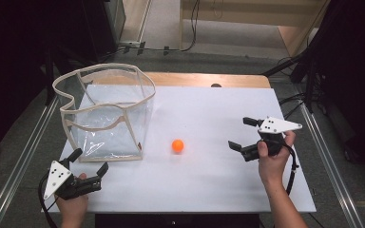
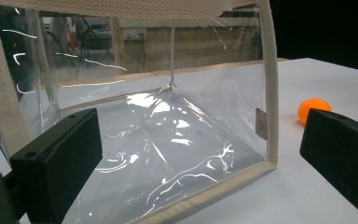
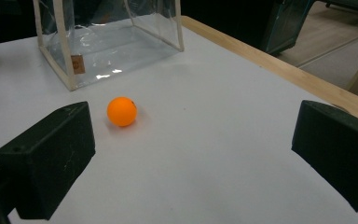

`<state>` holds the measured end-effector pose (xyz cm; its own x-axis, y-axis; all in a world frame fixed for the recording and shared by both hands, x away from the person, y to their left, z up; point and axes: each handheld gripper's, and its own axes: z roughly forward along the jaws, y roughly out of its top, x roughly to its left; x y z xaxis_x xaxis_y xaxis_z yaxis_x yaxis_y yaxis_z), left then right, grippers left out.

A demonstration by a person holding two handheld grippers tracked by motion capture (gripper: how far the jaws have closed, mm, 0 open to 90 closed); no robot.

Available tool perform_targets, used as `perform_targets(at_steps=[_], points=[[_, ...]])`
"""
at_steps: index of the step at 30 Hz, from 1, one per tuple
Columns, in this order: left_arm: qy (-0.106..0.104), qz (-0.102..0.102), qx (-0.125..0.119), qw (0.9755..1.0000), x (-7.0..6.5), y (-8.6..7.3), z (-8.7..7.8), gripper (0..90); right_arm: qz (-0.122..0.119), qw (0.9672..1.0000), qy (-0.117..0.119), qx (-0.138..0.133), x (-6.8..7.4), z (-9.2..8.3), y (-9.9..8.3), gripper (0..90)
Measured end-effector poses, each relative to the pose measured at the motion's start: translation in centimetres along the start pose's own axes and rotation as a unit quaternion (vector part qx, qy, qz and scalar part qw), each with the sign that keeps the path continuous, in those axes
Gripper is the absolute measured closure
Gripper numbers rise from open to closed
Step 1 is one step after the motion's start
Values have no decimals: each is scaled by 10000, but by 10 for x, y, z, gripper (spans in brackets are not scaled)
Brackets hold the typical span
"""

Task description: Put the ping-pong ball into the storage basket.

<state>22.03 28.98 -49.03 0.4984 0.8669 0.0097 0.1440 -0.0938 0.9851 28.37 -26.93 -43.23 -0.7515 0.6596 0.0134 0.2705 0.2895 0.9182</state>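
Since the orange ball (image 1: 177, 145) looks light, smooth and prone to rolling, the wide-open right hand-held gripper (image 1: 246, 134) should pinch across its middle

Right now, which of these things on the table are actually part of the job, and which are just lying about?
Part of the job:
- orange ball, loose on the white table top
- clear bag, standing open and empty
- left gripper, open, facing the bag
- right gripper, open, facing the ball

Just lying about:
- cables on the floor beyond the table
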Motion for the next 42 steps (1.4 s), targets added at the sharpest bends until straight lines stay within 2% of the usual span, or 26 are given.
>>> perform_targets(at_steps=[16,35,42], points=[[20,26,-11,10000,-1,0,1,0,-157,9997,188,71,2,19,16,0],[36,42,-3,10000,-1,0,1,0,-330,9980,445,291,9,48,31,0],[8,-90,-130,9999,3,1,-2,0,-364,9974,508,353,11,56,34,0]])
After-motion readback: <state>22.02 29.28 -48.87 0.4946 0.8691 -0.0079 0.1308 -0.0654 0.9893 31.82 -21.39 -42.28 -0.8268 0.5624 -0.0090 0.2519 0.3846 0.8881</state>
